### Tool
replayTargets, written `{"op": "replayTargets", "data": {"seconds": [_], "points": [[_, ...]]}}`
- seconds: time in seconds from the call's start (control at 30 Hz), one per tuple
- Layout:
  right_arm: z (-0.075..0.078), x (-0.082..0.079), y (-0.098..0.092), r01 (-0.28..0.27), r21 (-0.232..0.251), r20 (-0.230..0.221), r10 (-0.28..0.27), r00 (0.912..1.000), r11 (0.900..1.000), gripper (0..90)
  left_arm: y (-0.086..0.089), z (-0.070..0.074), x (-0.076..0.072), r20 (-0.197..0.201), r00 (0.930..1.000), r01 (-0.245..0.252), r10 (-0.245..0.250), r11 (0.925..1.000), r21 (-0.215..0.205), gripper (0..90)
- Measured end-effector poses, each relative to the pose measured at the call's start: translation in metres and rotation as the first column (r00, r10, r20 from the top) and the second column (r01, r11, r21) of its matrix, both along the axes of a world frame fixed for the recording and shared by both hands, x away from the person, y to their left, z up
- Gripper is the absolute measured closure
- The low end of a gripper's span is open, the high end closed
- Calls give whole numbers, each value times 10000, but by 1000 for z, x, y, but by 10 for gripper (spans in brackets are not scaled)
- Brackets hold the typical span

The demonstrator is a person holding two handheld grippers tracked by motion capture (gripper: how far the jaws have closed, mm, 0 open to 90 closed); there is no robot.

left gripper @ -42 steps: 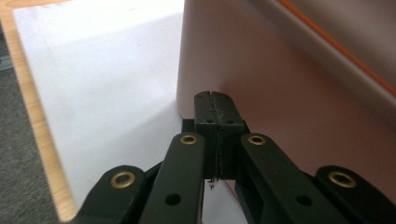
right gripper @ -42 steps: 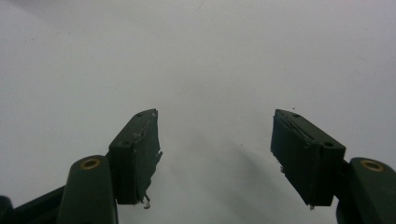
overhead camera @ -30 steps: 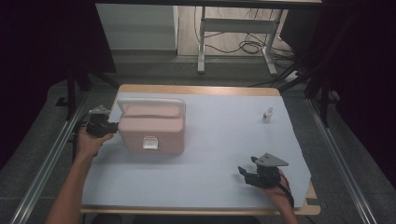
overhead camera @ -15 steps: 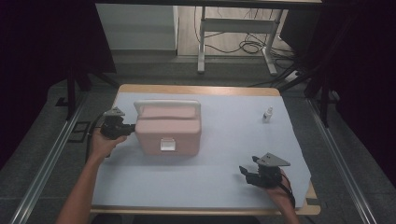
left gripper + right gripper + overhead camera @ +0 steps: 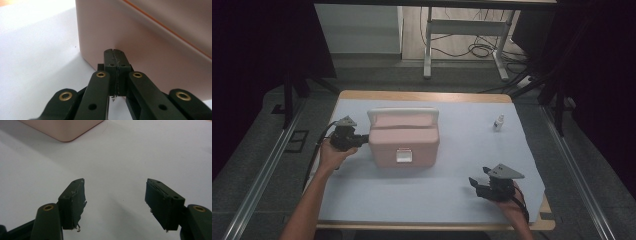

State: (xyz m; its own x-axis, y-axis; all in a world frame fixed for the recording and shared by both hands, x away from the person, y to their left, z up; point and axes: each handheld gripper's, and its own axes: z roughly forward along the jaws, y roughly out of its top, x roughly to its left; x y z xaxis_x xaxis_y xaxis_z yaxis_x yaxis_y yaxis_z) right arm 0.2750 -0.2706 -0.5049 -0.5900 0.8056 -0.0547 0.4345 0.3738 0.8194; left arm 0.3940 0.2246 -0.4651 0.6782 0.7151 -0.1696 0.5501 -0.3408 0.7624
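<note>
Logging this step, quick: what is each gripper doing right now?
Left gripper: fingers closed on nothing, tips against the side of the pink box.
Right gripper: open, empty, above the white table cover.

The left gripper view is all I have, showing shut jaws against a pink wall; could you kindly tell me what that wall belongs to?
Observer: A pink box with a white handle on its lid; the left gripper is at its side.
Operator: Is anything else on the table?
Observer: A small white bottle stands far off, toward the right edge.
Operator: And the other gripper?
Observer: The right gripper has its jaws open, with nothing between them.
</note>
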Motion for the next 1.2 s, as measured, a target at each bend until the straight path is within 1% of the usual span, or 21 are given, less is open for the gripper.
{"op": "replayTargets", "data": {"seconds": [0.07,0.23,0.33,0.47,0.53,0.6,0.67,0.73,0.77,0.83,0.87,0.97,1.07,1.1,1.13,1.17,1.2], "points": [[-1,0,0,-24,-40,-59,23,10000,10000,325,-8,1,4,-5,10000,38,-38,10000,1,900],[0,0,0,-13,-12,-8,13,10000,10000,324,-20,1,7,-28,9998,185,-185,9998,-70,900],[0,0,-1,-9,-8,-3,9,10000,10000,324,-26,1,7,-11,9996,288,-288,9996,-48,900],[0,-1,0,-50,-37,-26,50,10000,10000,322,-32,0,8,-26,9996,273,-273,9995,-129,900],[-1,-1,0,-51,-38,-47,51,10000,10000,322,-33,0,8,-5,9995,313,-313,9994,-171,900],[-1,-1,0,-44,-31,-61,43,10000,10000,321,-34,0,7,54,9996,269,-268,9996,-122,899],[-1,-1,0,-35,-7,-49,35,10000,10000,320,-33,-1,6,120,9998,160,-158,9997,-171,860],[-1,-1,-1,-29,-25,-45,29,10000,10000,319,-30,-1,3,246,9997,-80,84,9998,-157,820],[-1,-1,-1,-26,-26,-34,26,10000,10000,319,-28,-1,2,272,9994,-198,204,9995,-241,803],[-1,-1,-1,-24,-13,-12,24,10000,10000,319,-26,-2,1,218,9994,-260,267,9992,-298,794],[-1,-1,-1,-24,-13,-12,24,10000,10000,319,-26,-2,1,218,9994,-260,267,9992,-298,795],[-1,0,0,-35,-16,-24,35,10000,10000,317,-27,-5,5,56,9997,-251,252,9994,-217,806],[-1,-1,0,-83,-44,30,83,10000,10000,316,-33,-6,9,7,10000,-82,82,9997,-245,821],[-1,-1,0,-88,-38,44,88,10000,10000,316,-36,-5,10,33,9999,-129,129,9999,-110,830],[-1,-1,0,-88,-38,44,88,10000,10000,316,-36,-5,10,33,9999,-129,129,9999,-110,848],[-1,-1,-1,-85,-40,14,85,10000,10000,316,-39,-5,12,60,9998,-174,174,9998,112,860],[-1,-1,-1,-85,-40,14,85,10000,10000,316,-39,-5,12,60,9998,-174,174,9998,112,865]]}}
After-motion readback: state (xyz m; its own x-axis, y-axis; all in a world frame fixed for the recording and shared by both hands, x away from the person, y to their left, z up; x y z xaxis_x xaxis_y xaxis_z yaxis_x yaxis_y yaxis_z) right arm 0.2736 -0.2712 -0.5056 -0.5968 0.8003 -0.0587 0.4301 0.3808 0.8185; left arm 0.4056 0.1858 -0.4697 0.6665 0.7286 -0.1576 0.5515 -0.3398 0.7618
